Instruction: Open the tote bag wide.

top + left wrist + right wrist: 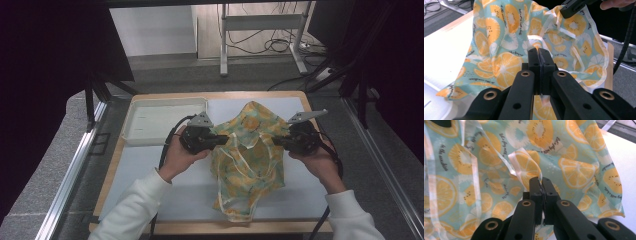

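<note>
Nearest the camera in the high view, two white sleeves came up from the bottom edge, cut off at the forearms. Left hand held the left gripper; right hand held the right gripper. Both were pinching a thin teal fabric bag printed with orange citrus slices and trimmed in pale ribbon, lifted between them over the pale grey table mat.

Left gripper view: jaws pressed together on a fold of the bag, a sliver of cloth showing between them lower down. The right gripper entered at the top, mostly cut off by the frame.

Right gripper view: jaws closed on a ribbon-edged pleat of the bag; the exact layer caught was hard to make out among the folds.

Bag's lower end trailed onto the mat near the wooden table edge; its handles were not separable from the crumpled trim. Beyond the left gripper lay a shallow white rectangular plastic tray at the mat's far left corner. Farther off, grey floor and a metal desk frame with cables.
</note>
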Action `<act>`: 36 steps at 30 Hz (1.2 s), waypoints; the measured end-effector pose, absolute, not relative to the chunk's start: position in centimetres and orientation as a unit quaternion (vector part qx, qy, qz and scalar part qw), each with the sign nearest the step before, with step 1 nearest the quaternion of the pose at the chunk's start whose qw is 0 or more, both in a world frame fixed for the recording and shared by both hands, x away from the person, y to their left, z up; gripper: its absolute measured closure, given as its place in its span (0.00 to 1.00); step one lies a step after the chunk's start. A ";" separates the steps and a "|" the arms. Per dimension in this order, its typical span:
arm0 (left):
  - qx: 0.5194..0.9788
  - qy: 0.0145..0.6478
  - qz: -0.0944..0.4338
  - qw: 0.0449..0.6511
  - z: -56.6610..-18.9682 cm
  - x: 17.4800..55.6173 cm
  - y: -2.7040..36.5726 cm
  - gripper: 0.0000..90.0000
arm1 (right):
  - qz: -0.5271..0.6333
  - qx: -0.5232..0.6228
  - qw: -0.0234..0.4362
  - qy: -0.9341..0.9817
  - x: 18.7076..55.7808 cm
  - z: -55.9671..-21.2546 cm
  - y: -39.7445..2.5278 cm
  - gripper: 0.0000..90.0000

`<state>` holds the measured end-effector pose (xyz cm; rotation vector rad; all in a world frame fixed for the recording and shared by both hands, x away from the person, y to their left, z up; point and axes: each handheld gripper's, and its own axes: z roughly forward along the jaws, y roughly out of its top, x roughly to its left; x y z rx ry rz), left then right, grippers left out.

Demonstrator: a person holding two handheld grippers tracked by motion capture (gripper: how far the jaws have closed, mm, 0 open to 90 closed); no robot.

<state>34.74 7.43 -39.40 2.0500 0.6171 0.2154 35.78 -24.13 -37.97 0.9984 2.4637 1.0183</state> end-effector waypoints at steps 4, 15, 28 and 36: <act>0.837 0.255 0.092 0.476 -39.1 35.0 7.6 1.00 | 0.348 0.349 0.148 0.858 36.4 -37.7 -24.0 0.98; 0.823 0.266 0.111 0.490 -37.0 35.9 8.7 1.00 | 0.350 0.357 0.173 0.849 37.4 -35.7 -24.4 0.98; 0.800 0.288 0.156 0.502 -34.0 37.2 10.2 1.00 | 0.351 0.371 0.204 0.835 39.5 -33.3 -24.1 0.98; 0.793 0.306 0.167 0.500 -33.5 38.4 10.9 1.00 | 0.346 0.391 0.208 0.827 42.3 -32.9 -23.8 0.98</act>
